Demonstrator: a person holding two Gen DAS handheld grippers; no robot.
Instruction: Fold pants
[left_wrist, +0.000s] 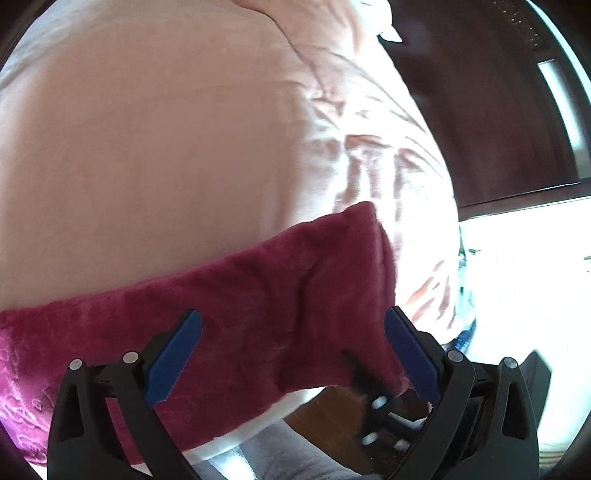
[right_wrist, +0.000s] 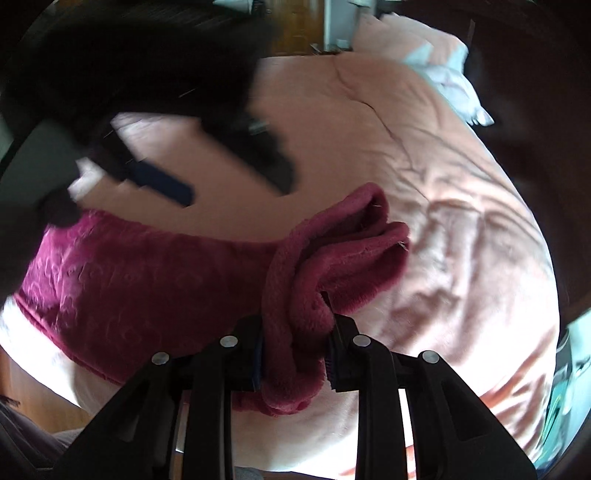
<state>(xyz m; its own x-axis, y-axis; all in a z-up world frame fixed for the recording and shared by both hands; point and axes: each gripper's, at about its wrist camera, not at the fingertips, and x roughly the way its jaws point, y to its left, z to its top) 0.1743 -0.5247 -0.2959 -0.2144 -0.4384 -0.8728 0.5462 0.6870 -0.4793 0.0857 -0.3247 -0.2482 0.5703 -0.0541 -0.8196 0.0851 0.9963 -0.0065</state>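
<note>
Gripping bunched pants (right_wrist: 295, 306), right tongs (right_wrist: 295, 354) appear only blurred leftward.

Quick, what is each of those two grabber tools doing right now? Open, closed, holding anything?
Left tool: open, jaws wide apart above the dark red pants, gripping nothing.
Right tool: closed on a bunched end of the pants, lifted off the pink bedspread.

The left wrist view looks steeply down along the left gripper (left_wrist: 291, 354), close above the pink bed (left_wrist: 147, 147), with the dark headboard (left_wrist: 480, 110) at upper right. The right wrist view looks down along the right gripper (right_wrist: 295, 350), equally near, facing the same bed (right_wrist: 443, 184). Both views share the maroon pants (left_wrist: 221, 295) (right_wrist: 129, 280), the wrinkled sheet and the pillow (right_wrist: 443, 62). The right view also takes in the left gripper (right_wrist: 221, 177), blurred.
</note>
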